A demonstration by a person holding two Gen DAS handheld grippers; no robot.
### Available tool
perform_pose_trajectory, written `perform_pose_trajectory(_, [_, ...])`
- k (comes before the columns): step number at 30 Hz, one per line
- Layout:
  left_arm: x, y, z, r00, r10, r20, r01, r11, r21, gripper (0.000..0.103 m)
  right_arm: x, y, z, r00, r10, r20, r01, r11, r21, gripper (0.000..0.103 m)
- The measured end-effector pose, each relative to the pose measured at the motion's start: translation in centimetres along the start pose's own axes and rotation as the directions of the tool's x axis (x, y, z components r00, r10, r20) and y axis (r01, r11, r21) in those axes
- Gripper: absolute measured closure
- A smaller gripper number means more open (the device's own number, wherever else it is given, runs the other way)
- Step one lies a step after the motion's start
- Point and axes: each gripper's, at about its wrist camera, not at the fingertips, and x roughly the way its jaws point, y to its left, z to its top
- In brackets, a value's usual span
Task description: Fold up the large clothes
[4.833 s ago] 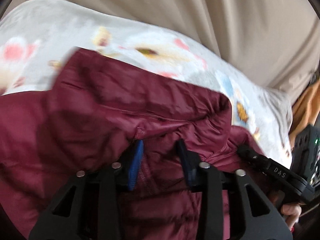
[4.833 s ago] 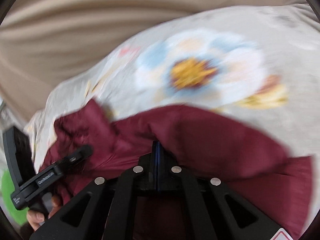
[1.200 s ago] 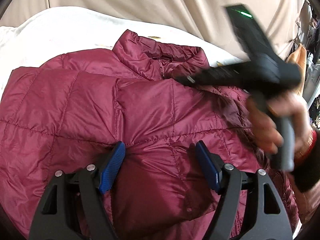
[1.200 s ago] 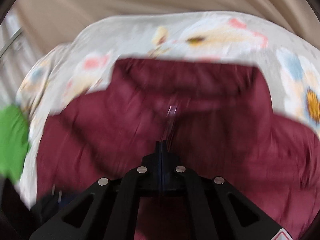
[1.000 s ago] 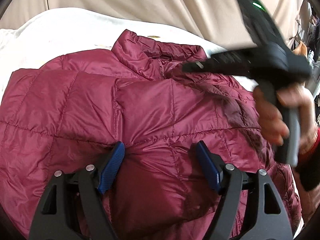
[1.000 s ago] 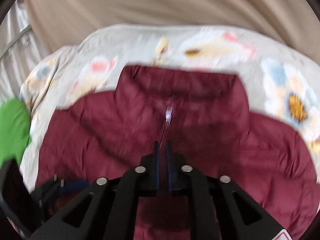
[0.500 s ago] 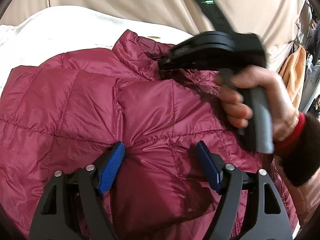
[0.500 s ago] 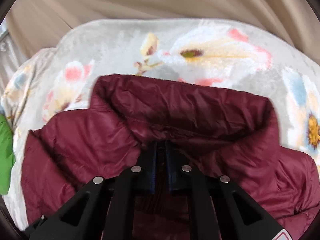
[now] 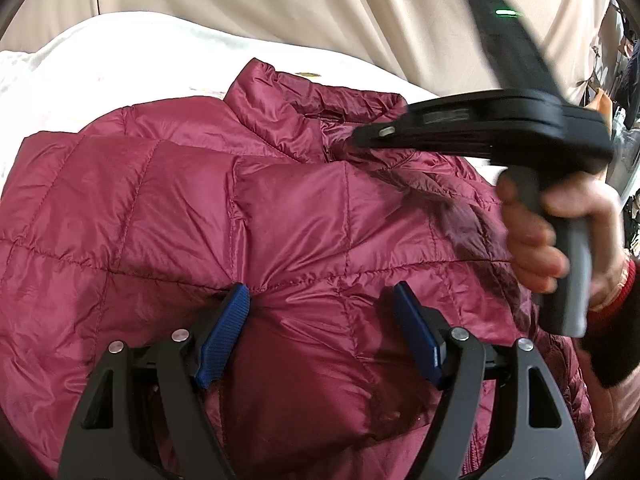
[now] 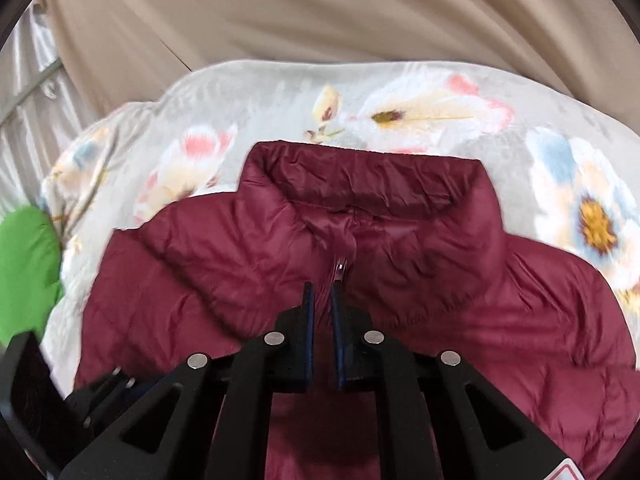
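jacket (image 10: pixel 460 312): puffy, light, slippery, I think | I would grip collar (image 10: pixel 360 184) | left gripper (image 9: pixel 320 316): wide, straddling a fold | right gripper (image 10: pixel 323 300): just narrowed, pinching nothing

the jacket (image 10: pixel 440 280) lies flat on the blanket (image 10: pixel 280 120), collar (image 10: pixel 360 176) toward twelve o'clock; a curtain (image 10: pixel 320 12) hangs behind, a cloth (image 10: pixel 24 272) at nine o'clock.

Black hand-held gripper (image 9: pixel 322 312), blue ribbed pads (image 9: pixel 224 332), silver screws; grey handle, red cuff (image 9: pixel 624 284).
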Motion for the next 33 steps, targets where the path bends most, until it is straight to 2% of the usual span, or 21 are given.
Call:
perform_pose_trajectory(2, [0.0, 0.0, 0.0, 1.0, 0.001, 0.0, -0.001, 1.0, 0.002, 0.031, 2.3, 0.2, -0.2, 0.998, -0.031, -0.06, 0.03, 0.999, -0.014, 0.099])
perform_pose_trajectory(4, [0.1, 0.0, 0.0, 1.0, 0.001, 0.0, -0.001, 1.0, 0.002, 0.031, 2.5, 0.1, -0.6, 0.998, -0.038, -0.053, 0.038, 0.999, -0.011, 0.1])
perform_pose_trajectory(6, [0.1, 0.0, 0.0, 1.0, 0.002, 0.0, -0.002, 1.0, 0.002, 0.031, 0.1, -0.2, -1.2, 1.0, -0.014, -0.015, 0.014, 1.0, 0.014, 0.1])
perform_pose_trajectory(9, [0.1, -0.1, 0.0, 1.0, 0.005, -0.001, -0.005, 1.0, 0.005, 0.031, -6.0, -0.2, -3.4, 0.997, -0.006, 0.077, 0.007, 1.0, -0.014, 0.099])
perform_pose_trajectory(13, [0.3, -0.2, 0.0, 1.0, 0.01, -0.001, -0.01, 1.0, 0.01, 0.031, -12.6, -1.3, -9.7, 0.994, 0.001, 0.111, 0.001, 1.0, -0.016, 0.097])
perform_pose_trajectory(15, [-0.3, 0.0, 0.0, 1.0, 0.012, 0.015, -0.012, 1.0, -0.004, 0.032, -14.7, -2.7, -13.9, 0.992, -0.042, 0.118, 0.04, 0.999, 0.013, 0.097])
perform_pose_trajectory(18, [-3.2, 0.6, 0.3, 0.999, -0.007, 0.053, 0.009, 0.999, -0.051, 0.032, -17.2, -5.0, -19.2, 0.984, -0.113, 0.135, 0.102, 0.991, 0.091, 0.096])
perform_pose_trajectory(19, [-4.4, 0.8, 0.4, 0.998, -0.006, 0.068, 0.01, 0.998, -0.061, 0.032, -17.7, -5.6, -20.0, 0.984, -0.107, 0.143, 0.092, 0.99, 0.112, 0.091])
perform_pose_trajectory(21, [-6.7, 1.6, 0.7, 0.995, 0.054, 0.082, -0.047, 0.996, -0.08, 0.03, -18.9, -7.2, -21.3, 0.981, -0.091, 0.171, 0.062, 0.984, 0.169, 0.084])
perform_pose_trajectory(23, [-7.8, 3.3, 0.3, 0.99, 0.115, 0.075, -0.106, 0.987, -0.121, 0.03, -19.2, -8.4, -21.4, 0.974, -0.097, 0.203, 0.057, 0.979, 0.196, 0.06])
perform_pose_trajectory(26, [-7.8, 5.8, -0.7, 0.978, 0.207, 0.029, -0.198, 0.962, -0.187, 0.03, -17.7, -9.4, -20.5, 0.978, -0.079, 0.191, 0.038, 0.977, 0.21, 0.058])
perform_pose_trajectory(27, [-7.6, 6.8, -1.2, 0.973, 0.232, 0.007, -0.225, 0.951, -0.212, 0.03, -16.7, -9.6, -20.0, 0.983, -0.061, 0.171, 0.024, 0.977, 0.211, 0.059])
perform_pose_trajectory(29, [-7.2, 8.1, -2.1, 0.966, 0.256, -0.033, -0.256, 0.936, -0.243, 0.03, -14.3, -9.5, -18.9, 0.994, -0.03, 0.102, 0.009, 0.98, 0.198, 0.081])
perform_pose_trajectory(30, [-6.9, 8.6, -2.4, 0.964, 0.261, -0.047, -0.264, 0.931, -0.253, 0.031, -14.0, -9.3, -18.5, 0.995, -0.037, 0.092, 0.018, 0.981, 0.195, 0.101])
perform_pose_trajectory(31, [-6.8, 8.6, -2.5, 0.961, 0.271, -0.05, -0.275, 0.928, -0.251, 0.032, -14.3, -9.2, -18.2, 0.993, -0.041, 0.109, 0.019, 0.981, 0.195, 0.101])
perform_pose_trajectory(33, [-6.9, 8.0, -2.6, 0.951, 0.305, -0.045, -0.307, 0.926, -0.221, 0.032, -17.3, -8.3, -17.2, 0.97, -0.053, 0.236, 0.013, 0.986, 0.168, 0.102])
